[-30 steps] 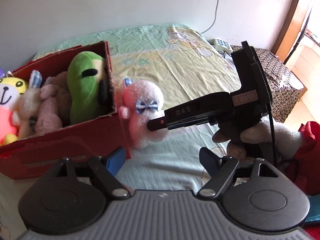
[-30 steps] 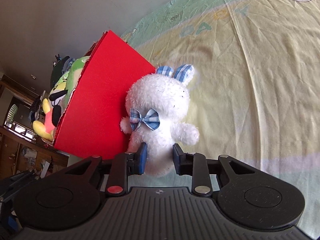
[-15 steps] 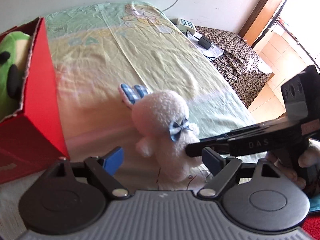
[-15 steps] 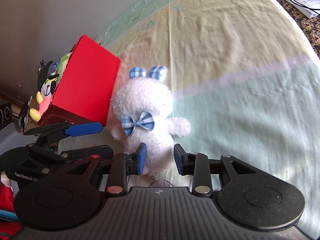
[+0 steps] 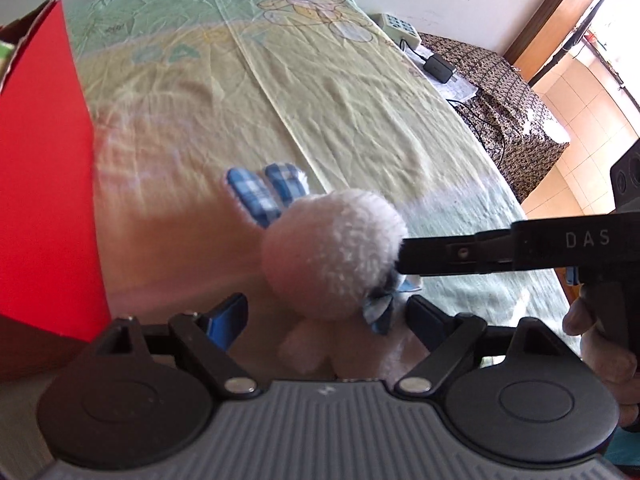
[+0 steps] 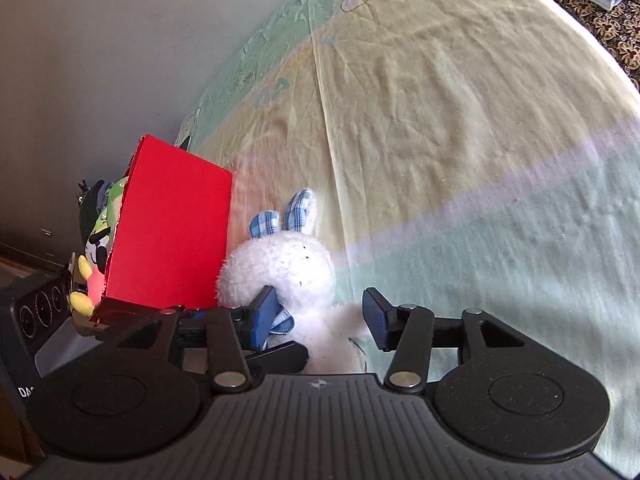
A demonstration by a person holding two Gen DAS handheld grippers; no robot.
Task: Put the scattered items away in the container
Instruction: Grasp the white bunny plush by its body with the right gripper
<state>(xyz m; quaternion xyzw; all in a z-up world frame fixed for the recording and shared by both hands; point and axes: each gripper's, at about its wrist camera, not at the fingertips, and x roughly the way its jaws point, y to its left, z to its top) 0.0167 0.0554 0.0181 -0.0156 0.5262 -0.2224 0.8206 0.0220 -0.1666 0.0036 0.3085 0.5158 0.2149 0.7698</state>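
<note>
A white plush bunny [image 5: 332,256] with blue checked ears and a blue bow sits upright on the bed sheet, just right of the red cardboard box [image 5: 40,200]. My left gripper [image 5: 326,316] straddles its body from above, jaws opening wide, pads clear of the plush. In the right wrist view the bunny [image 6: 288,268] stands between the fingers of my right gripper [image 6: 320,316], whose jaws are opening; the right pad is clear of it. A right gripper finger [image 5: 440,256] reaches the bunny's head from the right. The box [image 6: 172,232] holds several plush toys [image 6: 100,236].
The yellow and green bed sheet [image 5: 320,100] stretches away behind the bunny. A power strip [image 5: 396,24] and a charger [image 5: 440,66] lie on a patterned cover [image 5: 516,120] at the right. A person's hand [image 5: 600,352] holds the right gripper's handle.
The right jaws have spread off the bunny's lower body. The bunny has come down beside the box. My left gripper has dropped over it, and the box has slid to the view's left edge.
</note>
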